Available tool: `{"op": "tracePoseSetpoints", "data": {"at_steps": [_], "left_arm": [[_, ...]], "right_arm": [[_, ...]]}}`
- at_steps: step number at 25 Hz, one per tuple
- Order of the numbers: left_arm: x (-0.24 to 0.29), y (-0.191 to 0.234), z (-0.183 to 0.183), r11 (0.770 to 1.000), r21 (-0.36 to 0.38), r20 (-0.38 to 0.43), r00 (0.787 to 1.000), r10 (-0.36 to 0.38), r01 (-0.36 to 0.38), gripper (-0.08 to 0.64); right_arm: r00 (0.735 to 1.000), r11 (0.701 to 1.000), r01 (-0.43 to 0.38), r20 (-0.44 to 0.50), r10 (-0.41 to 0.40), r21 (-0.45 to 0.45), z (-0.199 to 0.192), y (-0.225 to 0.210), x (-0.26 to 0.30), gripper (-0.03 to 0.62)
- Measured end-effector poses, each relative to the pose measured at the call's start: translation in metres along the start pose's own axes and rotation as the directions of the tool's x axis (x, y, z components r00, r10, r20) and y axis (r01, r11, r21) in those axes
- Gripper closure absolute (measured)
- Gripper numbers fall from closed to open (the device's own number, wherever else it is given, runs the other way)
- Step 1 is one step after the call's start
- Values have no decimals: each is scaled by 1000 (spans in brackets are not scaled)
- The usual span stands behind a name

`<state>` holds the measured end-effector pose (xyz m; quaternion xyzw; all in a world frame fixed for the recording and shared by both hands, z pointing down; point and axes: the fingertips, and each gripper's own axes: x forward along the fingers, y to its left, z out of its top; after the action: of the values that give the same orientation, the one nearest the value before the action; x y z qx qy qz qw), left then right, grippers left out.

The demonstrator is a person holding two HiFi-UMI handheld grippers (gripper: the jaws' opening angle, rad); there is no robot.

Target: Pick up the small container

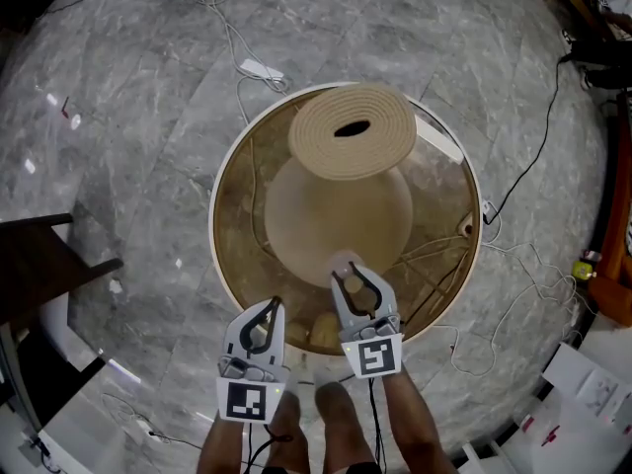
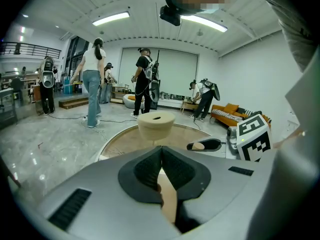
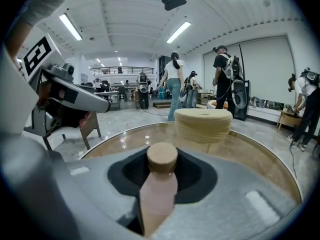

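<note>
The small container (image 1: 346,265) is a pale pink bottle with a cork-coloured cap (image 3: 161,158). It lies along the jaws of my right gripper (image 1: 353,280), which is shut on its body, cap pointing outward over the round glass-topped table (image 1: 214,215). In the right gripper view the bottle fills the gap of the right gripper (image 3: 162,170). My left gripper (image 1: 274,308) hovers at the table's near edge, just left of the right one. Seen in its own view, the left gripper (image 2: 161,150) has its jaws together and nothing held.
A tall woven beige stand (image 1: 351,131) rises from the table's middle, ahead of both grippers. White cables and a power strip (image 1: 261,69) lie on the grey floor. A dark wooden chair (image 1: 39,265) stands at left. Several people (image 2: 92,84) stand farther off.
</note>
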<state>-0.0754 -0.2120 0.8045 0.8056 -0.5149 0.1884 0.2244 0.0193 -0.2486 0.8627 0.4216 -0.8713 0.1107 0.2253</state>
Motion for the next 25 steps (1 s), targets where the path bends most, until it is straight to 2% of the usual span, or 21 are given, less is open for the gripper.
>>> {"op": "tracePoseSetpoints", "data": {"at_steps": [10, 15, 19, 25], "left_arm": [[-8, 3, 5, 1000, 1, 11, 1000, 6, -6, 541], [-16, 2, 20, 1000, 5, 30, 999, 9, -9, 541], [-25, 0, 41, 1000, 5, 47, 999, 8, -8, 541], [-49, -11, 97, 999, 45, 105, 994, -7, 2, 541]], "right_arm": [[1000, 1000, 4, -4, -4, -7, 0, 1, 0, 471], [1000, 1000, -10, 1, 10, -7, 11, 6, -8, 471], [1000, 1000, -9, 13, 9, -6, 33, 6, -19, 471], [999, 1000, 12, 38, -11, -10, 89, 1, -53, 471]]}}
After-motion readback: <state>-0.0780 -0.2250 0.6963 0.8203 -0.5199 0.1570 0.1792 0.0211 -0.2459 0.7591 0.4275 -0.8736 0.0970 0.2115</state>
